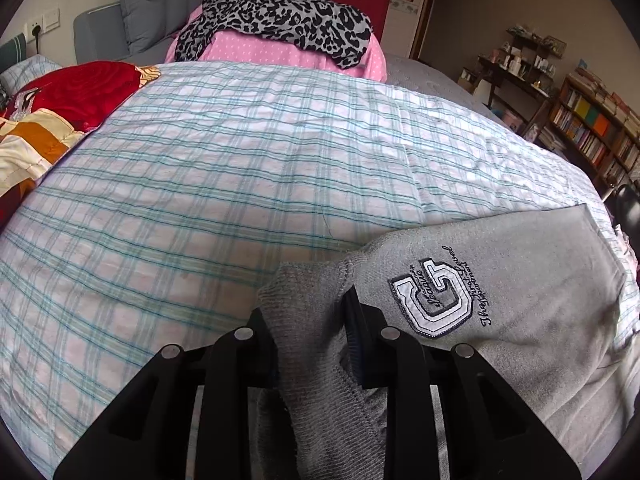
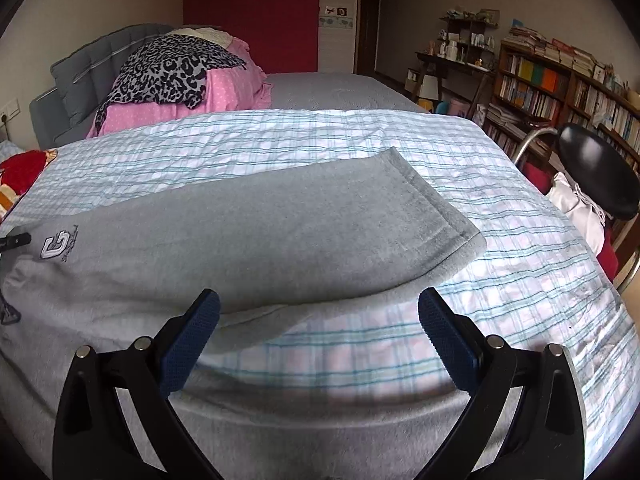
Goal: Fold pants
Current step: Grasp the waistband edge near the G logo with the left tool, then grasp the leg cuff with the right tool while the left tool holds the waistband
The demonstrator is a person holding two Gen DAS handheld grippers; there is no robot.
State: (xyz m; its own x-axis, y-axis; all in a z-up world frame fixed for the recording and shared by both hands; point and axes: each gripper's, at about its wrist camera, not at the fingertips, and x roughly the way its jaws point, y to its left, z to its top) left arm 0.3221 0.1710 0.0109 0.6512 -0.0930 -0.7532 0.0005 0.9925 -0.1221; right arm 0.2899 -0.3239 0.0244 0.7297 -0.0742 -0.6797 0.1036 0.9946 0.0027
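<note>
Grey sweatpants [image 2: 280,224] with a white "G" patch [image 1: 430,300] lie on the checked bedspread [image 1: 200,184], legs stacked and reaching to the far right hem [image 2: 436,200]. My left gripper [image 1: 308,316] is shut on the ribbed waistband [image 1: 304,320] at the pants' left end. My right gripper [image 2: 318,312] is open and empty, its blue-padded fingers [image 2: 192,336] just in front of the pants' near edge, above the bedspread [image 2: 520,248]. The left gripper's tip shows at the left edge of the right wrist view [image 2: 16,240].
A pink pillow pile with a leopard-print cloth [image 1: 280,16] sits at the bed's far end. A red and orange blanket [image 1: 52,112] lies at the left. A black chair [image 2: 596,176] and bookshelves [image 2: 560,88] stand beyond the bed's right side.
</note>
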